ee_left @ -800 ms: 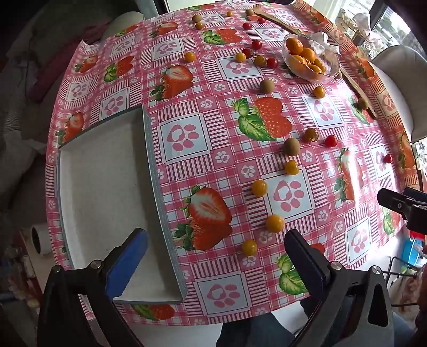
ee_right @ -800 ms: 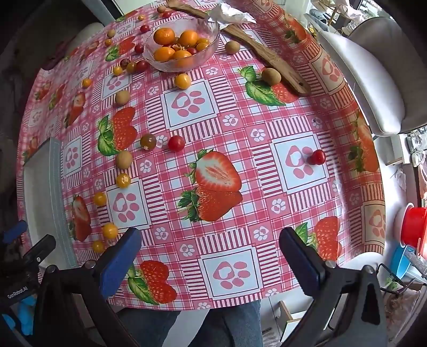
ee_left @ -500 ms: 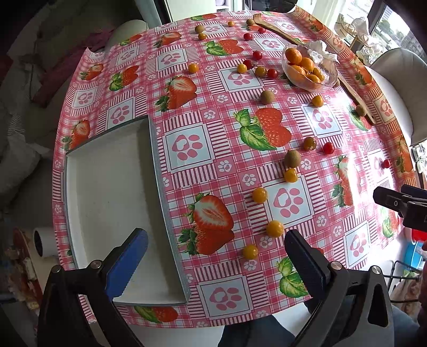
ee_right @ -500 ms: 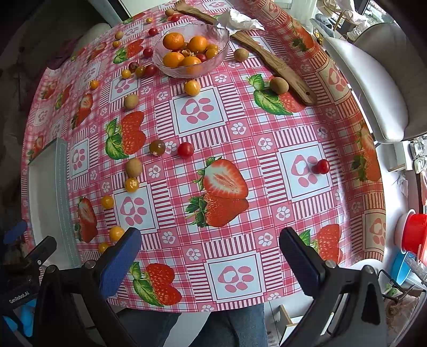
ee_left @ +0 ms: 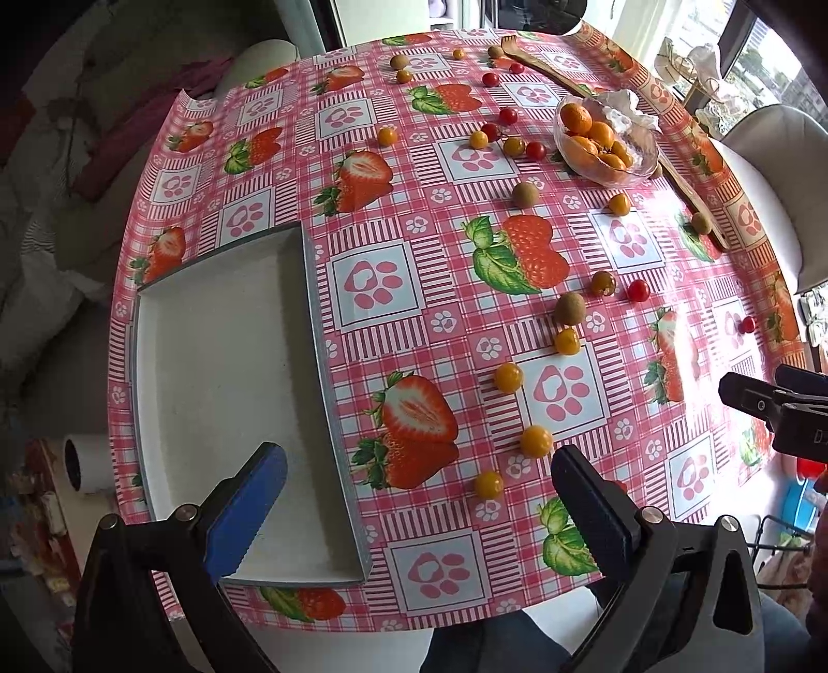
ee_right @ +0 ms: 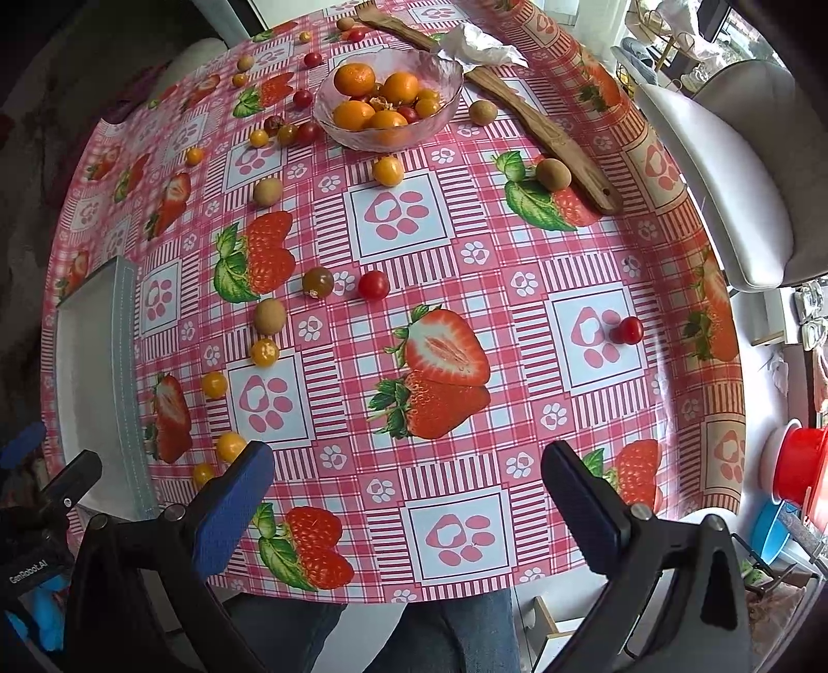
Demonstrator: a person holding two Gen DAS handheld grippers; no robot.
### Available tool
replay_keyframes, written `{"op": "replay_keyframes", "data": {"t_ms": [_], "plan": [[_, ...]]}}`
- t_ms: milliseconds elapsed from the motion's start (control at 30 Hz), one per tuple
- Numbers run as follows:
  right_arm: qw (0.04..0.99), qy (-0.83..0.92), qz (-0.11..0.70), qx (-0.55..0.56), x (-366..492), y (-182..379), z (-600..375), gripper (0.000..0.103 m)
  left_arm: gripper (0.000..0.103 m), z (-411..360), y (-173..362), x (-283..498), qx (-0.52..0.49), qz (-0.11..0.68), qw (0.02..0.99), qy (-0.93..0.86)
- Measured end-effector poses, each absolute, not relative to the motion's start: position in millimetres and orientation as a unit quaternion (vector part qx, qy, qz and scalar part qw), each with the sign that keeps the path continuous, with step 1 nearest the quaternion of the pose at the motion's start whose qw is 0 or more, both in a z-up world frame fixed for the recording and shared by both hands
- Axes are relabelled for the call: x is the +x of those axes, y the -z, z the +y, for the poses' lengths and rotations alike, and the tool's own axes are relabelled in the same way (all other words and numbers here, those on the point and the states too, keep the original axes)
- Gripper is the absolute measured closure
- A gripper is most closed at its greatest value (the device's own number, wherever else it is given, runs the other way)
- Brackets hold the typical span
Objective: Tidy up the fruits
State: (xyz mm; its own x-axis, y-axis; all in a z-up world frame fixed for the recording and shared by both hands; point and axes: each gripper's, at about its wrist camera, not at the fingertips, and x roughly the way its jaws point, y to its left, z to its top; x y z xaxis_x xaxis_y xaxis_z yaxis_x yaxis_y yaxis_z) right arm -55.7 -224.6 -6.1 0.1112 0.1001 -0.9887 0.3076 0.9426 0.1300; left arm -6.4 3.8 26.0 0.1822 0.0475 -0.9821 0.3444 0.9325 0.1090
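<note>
Small fruits lie scattered over a table with a pink strawberry cloth [ee_left: 403, 269]: yellow-orange berries [ee_left: 536, 441], brown kiwi-like fruits [ee_left: 570, 308] and red cherry tomatoes [ee_right: 373, 285]. A glass bowl [ee_right: 440, 116] at the far side holds mandarins [ee_right: 354, 79]. A white rectangular tray [ee_left: 217, 393] lies bare at the left. My left gripper [ee_left: 414, 502] hangs open high over the tray's near right corner. Also open, my right gripper [ee_right: 409, 497] hovers above the table's near edge. Neither holds anything.
A long wooden spatula [ee_right: 543, 129] and crumpled tissue [ee_right: 478, 46] lie beside the bowl. A white chair [ee_right: 724, 171] stands at the right. A red container [ee_right: 802, 471] sits off the table's right edge. The person's jeans [ee_right: 440, 637] show below the near edge.
Both grippers have risen and drawn back toward the near edge, so more of the table and tray shows. Their jaws stay wide. No fruit has moved.
</note>
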Motion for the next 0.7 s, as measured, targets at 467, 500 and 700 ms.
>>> {"op": "replay_keyframes", "data": {"t_ms": [467, 500, 700], "plan": [[0.722, 0.057, 0.666, 0.181, -60.2, 5.1, -227.6, 0.000, 0.000, 7.5, -18.0, -9.8, 0.148, 0.630, 0.755, 0.105], [0.720, 0.059, 0.667, 0.183, -60.6, 5.7, -228.4, 0.000, 0.000, 7.1, -15.1, -9.4, 0.148, 0.632, 0.753, 0.106], [0.711, 0.067, 0.672, 0.193, -57.6, 13.6, -230.5, 0.000, 0.000, 3.3, 3.4, -5.2, 0.148, 0.638, 0.747, 0.111]]}}
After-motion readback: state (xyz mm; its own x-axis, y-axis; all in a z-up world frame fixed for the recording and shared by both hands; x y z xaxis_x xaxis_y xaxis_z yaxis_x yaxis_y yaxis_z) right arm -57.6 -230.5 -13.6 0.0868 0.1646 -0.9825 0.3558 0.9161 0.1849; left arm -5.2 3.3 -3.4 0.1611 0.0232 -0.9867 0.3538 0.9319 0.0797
